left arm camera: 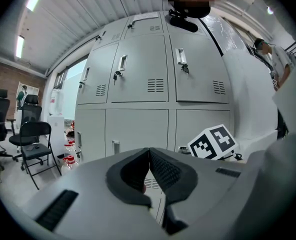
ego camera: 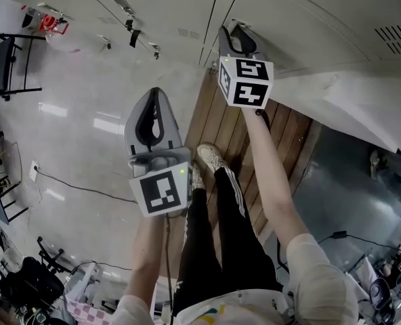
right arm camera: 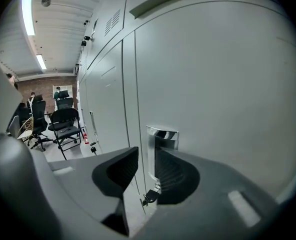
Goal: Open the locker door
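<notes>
**Right gripper's at the locker handle, no grip yet**

I've got the right gripper (right arm camera: pixel 147 156) nosed up to the locker door (right arm camera: pixel 223 94), with the chrome handle (right arm camera: pixel 162 140) sitting between its jaws. The jaws are part-way apart. One pad looks right up against the handle, but there's a visible gap on the other side, so I wouldn't call it clamped. A small key (right arm camera: pixel 150 197) hangs in the lock just below the handle. The door looks flush with the one beside it, so it's closed. The left gripper (left arm camera: pixel 149 156) is held well back from the handle, jaws pressed together on nothing. Some black chairs (right arm camera: pixel 63 126) stand far off to the handle's left in the right gripper view.
</notes>
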